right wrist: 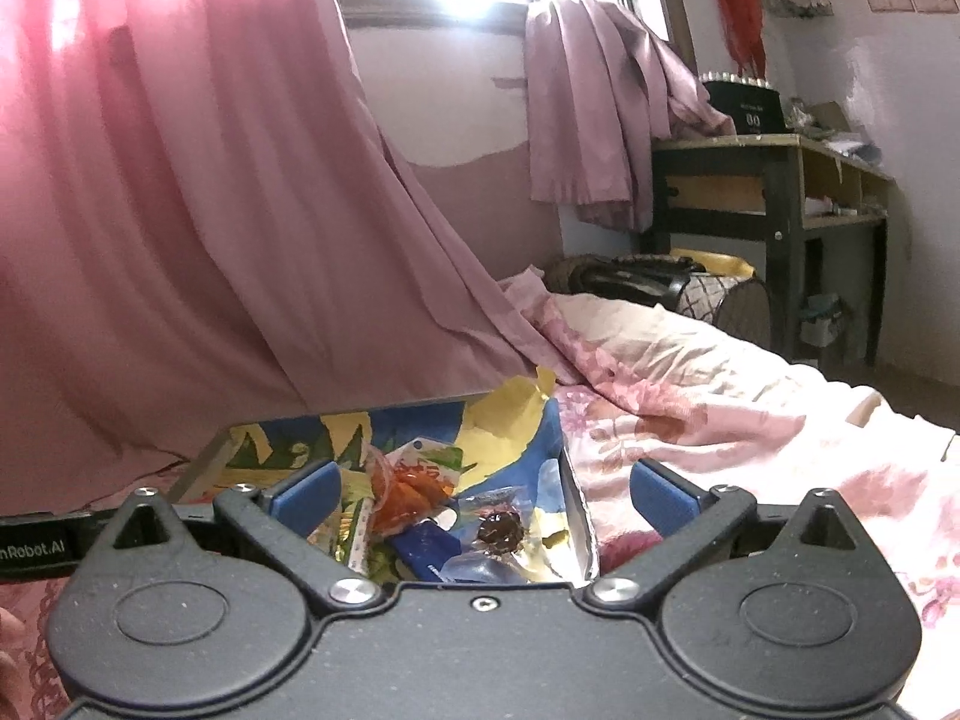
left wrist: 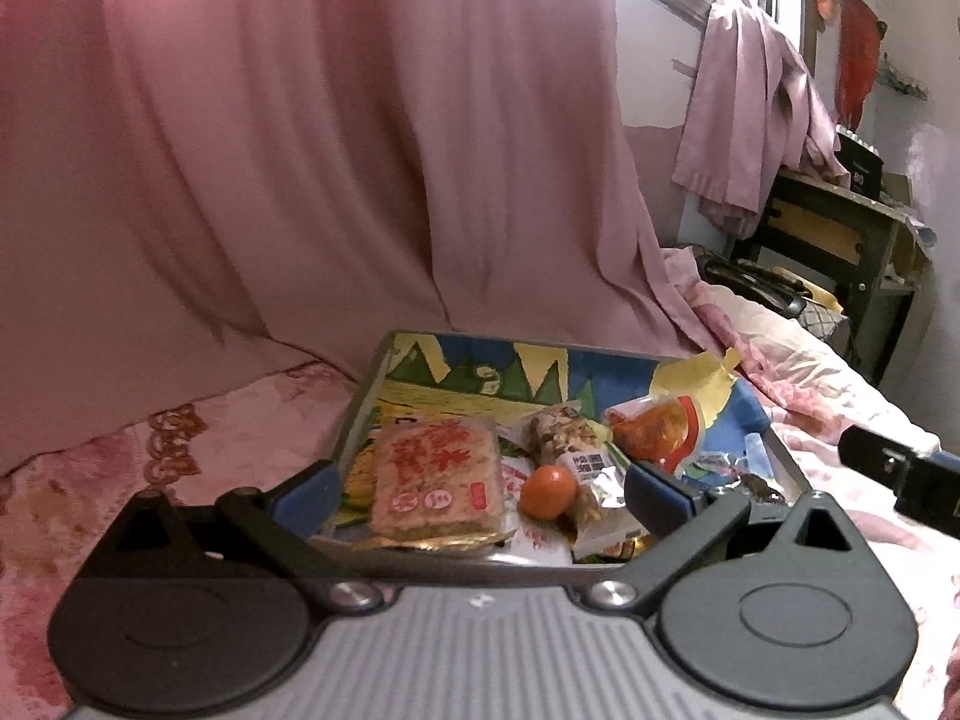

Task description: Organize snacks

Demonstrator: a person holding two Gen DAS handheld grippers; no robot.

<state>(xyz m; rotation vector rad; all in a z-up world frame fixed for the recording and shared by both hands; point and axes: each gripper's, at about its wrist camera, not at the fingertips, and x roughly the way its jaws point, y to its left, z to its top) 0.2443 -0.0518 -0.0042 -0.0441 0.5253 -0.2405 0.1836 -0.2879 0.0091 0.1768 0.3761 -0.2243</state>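
Our left claw [left wrist: 480,495]: jaws apart, holding nothing, over the near tray [left wrist: 360,396] edge. Our right claw [right wrist: 486,495]: jaws apart, holding nothing. In the tray on the bed [right wrist: 690,396]: rice cracker pack [left wrist: 435,474], orange ball [left wrist: 547,491], nut bar [left wrist: 570,444], red pouch [left wrist: 657,426]. Beyond: pink curtain [left wrist: 300,150].

A tray [left wrist: 360,387] lies on the bed [left wrist: 180,420]. In it, a rice cracker pack [left wrist: 435,474] sits left, a small fruit [left wrist: 547,491] right beside it, a jelly pouch [left wrist: 657,429] farther right.
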